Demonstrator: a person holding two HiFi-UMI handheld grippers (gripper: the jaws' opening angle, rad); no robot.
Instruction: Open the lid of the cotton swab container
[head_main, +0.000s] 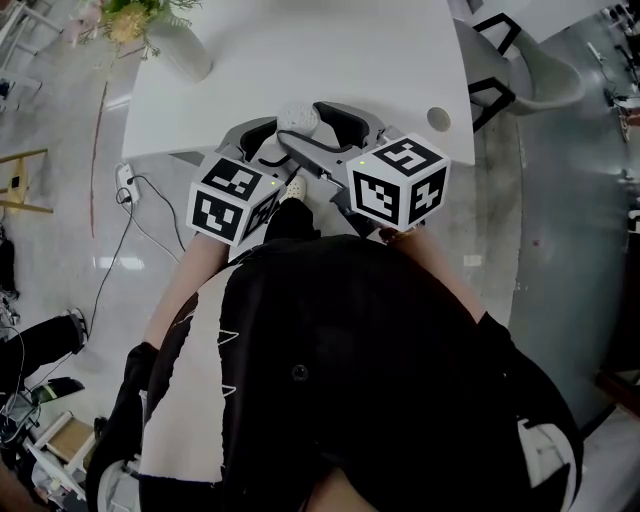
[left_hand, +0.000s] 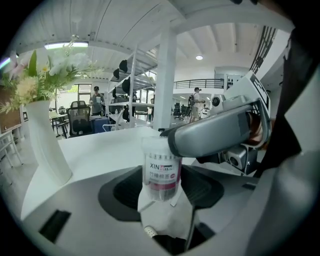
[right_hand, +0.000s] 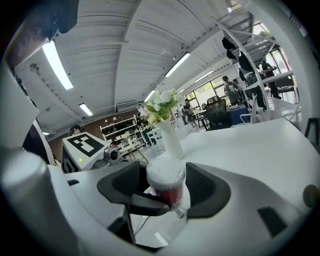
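Okay, both tools are crowded together at the near edge of the table, working one small thing. My left gripper has the cotton swab container clamped by its lower body. The jaws stand fairly wide because the tub is fat, with a pad on each flank of the label. The container is up off the table surface. In the left gripper view it stands upright, long axis running top to bottom between the jaws, cap end uppermost.

My right gripper reaches in from the other side, across that top end. Its jaws are spread as wide as they go and hold nothing. The container's white top sits in the gap between the pads, close on both sides, but I judge neither is pressing. In the right gripper view that top tips a little toward the lens, and one of my left jaws crosses just beneath it.

So the lid end belongs to the right hand, and the body is already pinned by the left. I reckon the next move is to close the right jaws on the cap alone, above the left's hold, then work it off along that upright axis. There's little room (the two sets of jaws nearly touch). I can't settle whether the lid is seated: the fuzzy white may be swab tips seen through a clear cap.
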